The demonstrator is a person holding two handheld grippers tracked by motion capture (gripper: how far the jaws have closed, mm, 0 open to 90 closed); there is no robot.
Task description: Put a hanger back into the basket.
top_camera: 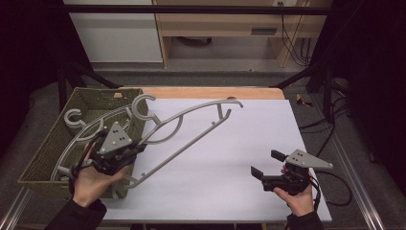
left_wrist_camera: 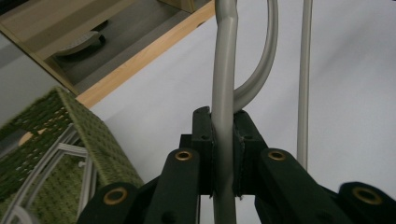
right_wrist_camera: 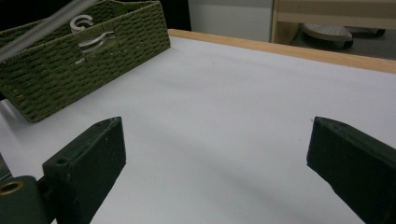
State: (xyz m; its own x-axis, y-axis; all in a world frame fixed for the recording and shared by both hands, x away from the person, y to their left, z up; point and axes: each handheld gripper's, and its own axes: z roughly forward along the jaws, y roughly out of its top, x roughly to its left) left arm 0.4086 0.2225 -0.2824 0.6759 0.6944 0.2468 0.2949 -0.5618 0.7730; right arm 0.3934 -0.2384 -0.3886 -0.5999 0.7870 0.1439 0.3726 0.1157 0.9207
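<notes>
So the left claw (top_camera: 125, 149) is clamped tight on the grey hanger (top_camera: 191, 125), holding it up at the green basket's (top_camera: 36, 165) right wall, its long axis slanting up and away to the right over the white tabletop (top_camera: 239, 158). More hangers (top_camera: 76, 125) lie in the basket. The right claw (top_camera: 267, 164) sits well off to the right, jaws spread wide with nothing between them, so the left hand's the one on the job here.

A recording workspace in a lab or studio: a white surface (top_camera: 230, 158) on a wooden top sits inside a black metal frame (top_camera: 191, 9), with loose cables (top_camera: 294, 45) trailing over the grey floor beside plain wooden furniture (top_camera: 225, 24) and a white cabinet (top_camera: 115, 33).
</notes>
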